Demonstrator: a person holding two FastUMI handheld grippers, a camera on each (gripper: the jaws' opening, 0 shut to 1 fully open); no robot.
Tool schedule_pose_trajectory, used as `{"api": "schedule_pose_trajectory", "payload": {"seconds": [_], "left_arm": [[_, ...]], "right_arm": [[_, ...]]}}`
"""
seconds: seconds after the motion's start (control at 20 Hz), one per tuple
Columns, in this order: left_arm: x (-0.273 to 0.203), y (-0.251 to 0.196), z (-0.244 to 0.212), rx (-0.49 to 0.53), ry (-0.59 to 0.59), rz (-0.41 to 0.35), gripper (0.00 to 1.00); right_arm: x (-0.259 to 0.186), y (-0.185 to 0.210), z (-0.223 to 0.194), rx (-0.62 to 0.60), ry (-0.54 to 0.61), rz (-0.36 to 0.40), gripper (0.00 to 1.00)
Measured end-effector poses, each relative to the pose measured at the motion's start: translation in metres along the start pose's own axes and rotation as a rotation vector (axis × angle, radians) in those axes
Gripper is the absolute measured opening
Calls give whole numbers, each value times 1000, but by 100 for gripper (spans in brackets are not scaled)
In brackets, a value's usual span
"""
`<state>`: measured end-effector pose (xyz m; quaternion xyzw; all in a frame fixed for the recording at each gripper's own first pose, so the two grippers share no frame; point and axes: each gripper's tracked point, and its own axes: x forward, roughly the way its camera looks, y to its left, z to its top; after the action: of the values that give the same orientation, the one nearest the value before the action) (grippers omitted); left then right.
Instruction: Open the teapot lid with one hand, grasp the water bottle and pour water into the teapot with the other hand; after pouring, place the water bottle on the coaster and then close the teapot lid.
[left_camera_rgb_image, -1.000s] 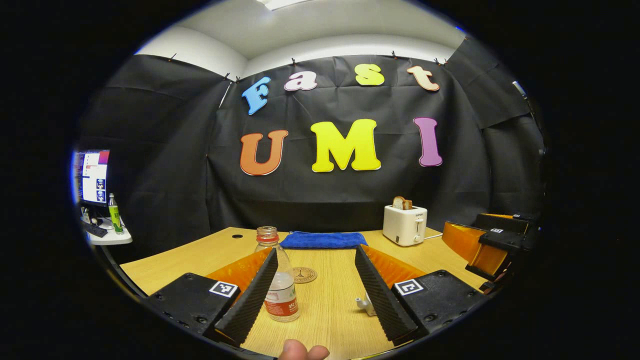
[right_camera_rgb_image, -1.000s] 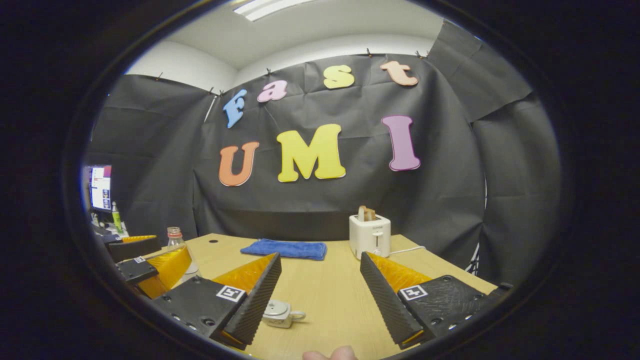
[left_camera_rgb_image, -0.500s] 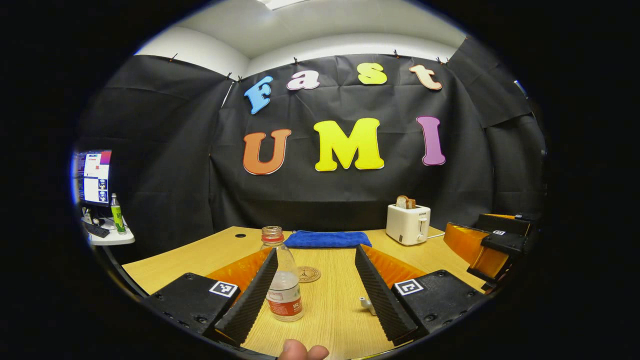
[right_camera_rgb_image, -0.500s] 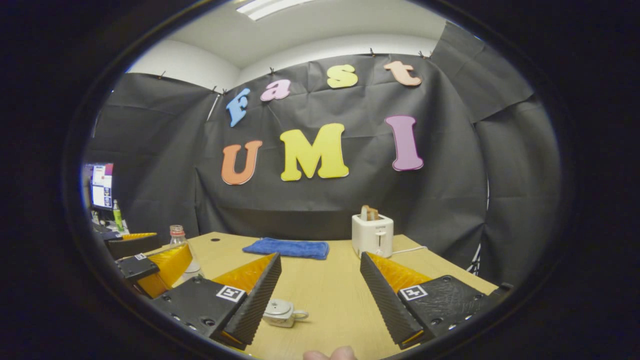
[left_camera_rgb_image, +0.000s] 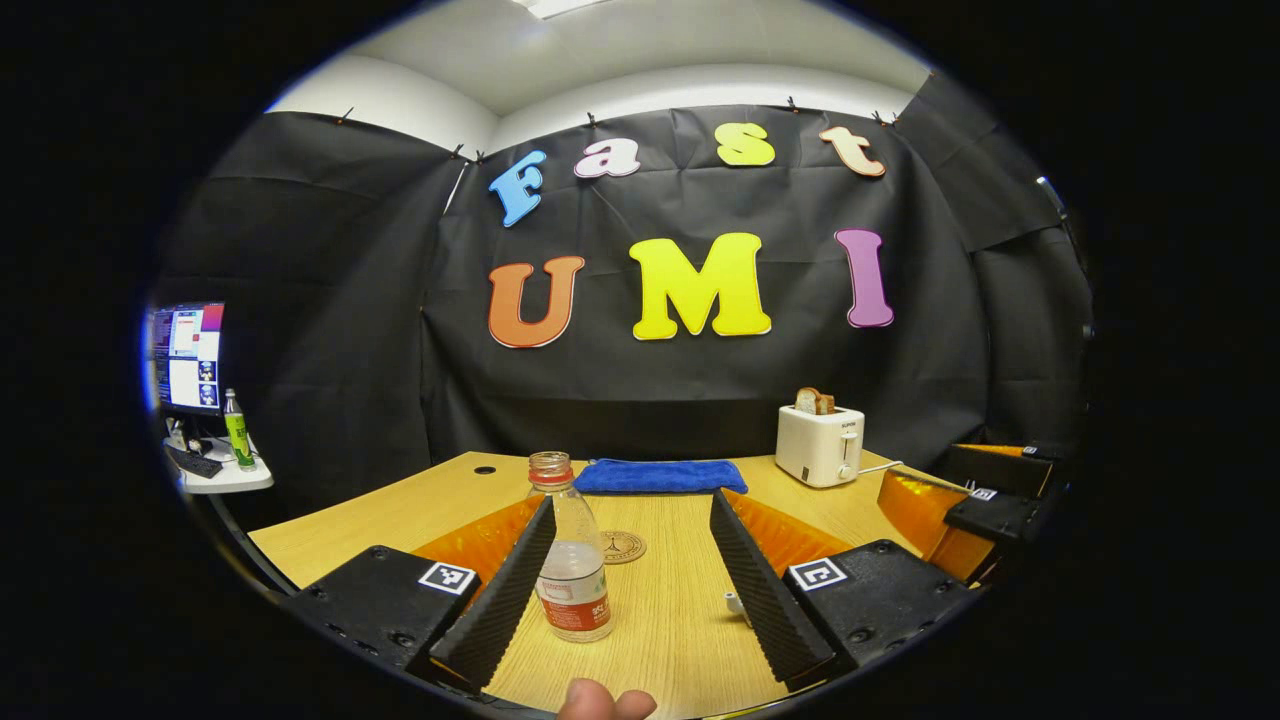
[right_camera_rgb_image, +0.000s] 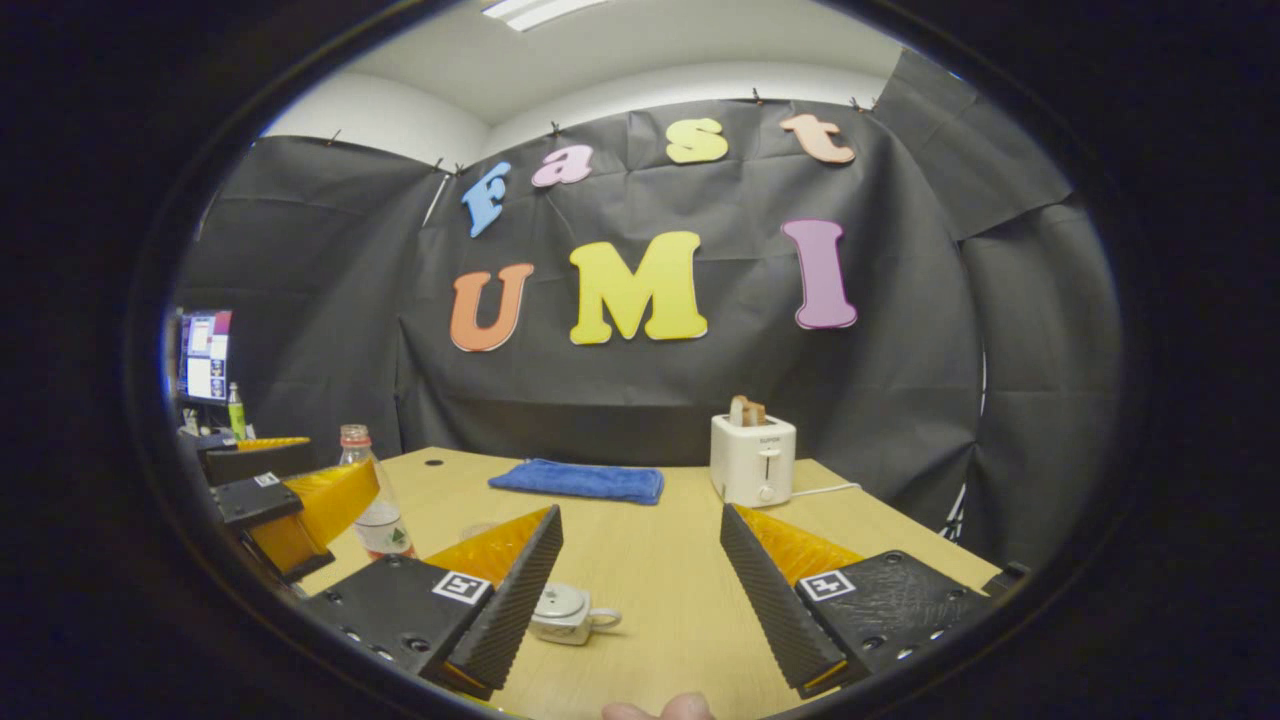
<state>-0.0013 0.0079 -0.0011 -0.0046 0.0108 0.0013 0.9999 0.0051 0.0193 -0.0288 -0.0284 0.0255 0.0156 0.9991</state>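
A clear water bottle (left_camera_rgb_image: 572, 558) with a red label and no cap stands on the wooden table (left_camera_rgb_image: 660, 640), just inside the left finger of my open left gripper (left_camera_rgb_image: 640, 610). Behind it lies a round coaster (left_camera_rgb_image: 622, 547). The teapot's white spout (left_camera_rgb_image: 737, 604) peeks out beside the right finger. In the right gripper view the small white teapot (right_camera_rgb_image: 562, 612), lid on, sits low between the fingers of my open right gripper (right_camera_rgb_image: 640, 610), close to its left finger. The bottle (right_camera_rgb_image: 378, 500) stands far left there, next to the left gripper (right_camera_rgb_image: 290, 510).
A blue cloth (left_camera_rgb_image: 660, 476) lies at the back of the table, and a white toaster (left_camera_rgb_image: 820, 446) with bread stands at the back right. A side shelf with a monitor (left_camera_rgb_image: 187, 358) and a green bottle (left_camera_rgb_image: 238, 430) is at far left.
Both grippers have risen and drifted slightly, so the bottle and the teapot sit a little farther right in their views. Both stay open, holding nothing.
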Motion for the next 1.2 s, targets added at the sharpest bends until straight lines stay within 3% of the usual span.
{"api": "schedule_pose_trajectory", "payload": {"seconds": [0.85, 0.9, 0.95, 1.15, 1.2], "left_arm": [[0, 37, 12, -52, -12, 46, 98], [0, 41, 14, -51, -14, 50, 98], [0, 43, 15, -47, -17, 54, 98], [2, 47, 12, -43, -5, 58, 98], [3, 48, 11, -42, -5, 58, 98]], "right_arm": [[69, 59, -79, -109, 156, 94, 96], [70, 62, -83, -120, 165, 101, 84], [72, 65, -85, -129, 173, 108, 82], [76, 70, -95, -156, 203, 122, 53], [77, 69, -97, -152, 211, 122, 38]]}}
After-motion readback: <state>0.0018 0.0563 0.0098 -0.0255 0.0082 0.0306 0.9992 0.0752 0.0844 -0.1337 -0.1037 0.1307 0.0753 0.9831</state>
